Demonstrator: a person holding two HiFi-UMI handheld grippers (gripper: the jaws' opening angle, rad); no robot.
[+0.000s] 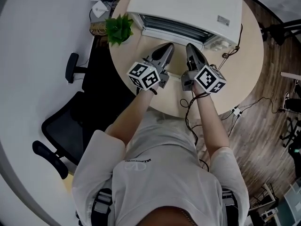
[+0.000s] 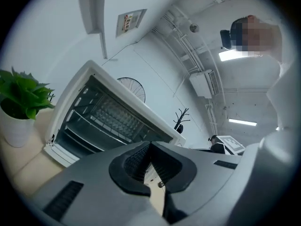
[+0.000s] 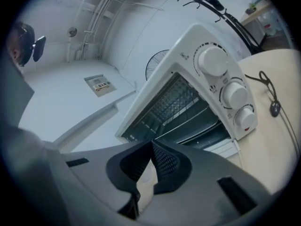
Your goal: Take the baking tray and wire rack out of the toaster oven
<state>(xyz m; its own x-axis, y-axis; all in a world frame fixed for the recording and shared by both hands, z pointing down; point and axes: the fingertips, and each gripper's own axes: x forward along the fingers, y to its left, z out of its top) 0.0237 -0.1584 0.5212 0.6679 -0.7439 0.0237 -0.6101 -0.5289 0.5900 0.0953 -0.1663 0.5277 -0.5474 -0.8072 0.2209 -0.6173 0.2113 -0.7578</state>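
A white toaster oven [image 1: 188,6] stands at the far side of a round beige table [image 1: 244,65], its door down and its dark opening [image 1: 175,28] facing me. In the left gripper view the inside [image 2: 101,119] shows a wire rack [image 2: 110,114] above a darker tray [image 2: 77,136]. The right gripper view shows the same rack [image 3: 186,108] and the tray [image 3: 207,132] below it. My left gripper [image 1: 167,48] and right gripper [image 1: 190,48] hover side by side just in front of the opening. Both are shut and hold nothing. The left gripper [image 2: 150,146] and the right gripper [image 3: 151,144] show closed tips.
A small potted plant [image 1: 120,28] [image 2: 23,98] stands on the table left of the oven. Three knobs [image 3: 225,86] sit on the oven's right side. A black cable [image 1: 230,51] [image 3: 270,100] lies right of the oven. A black office chair [image 1: 70,121] stands at the left.
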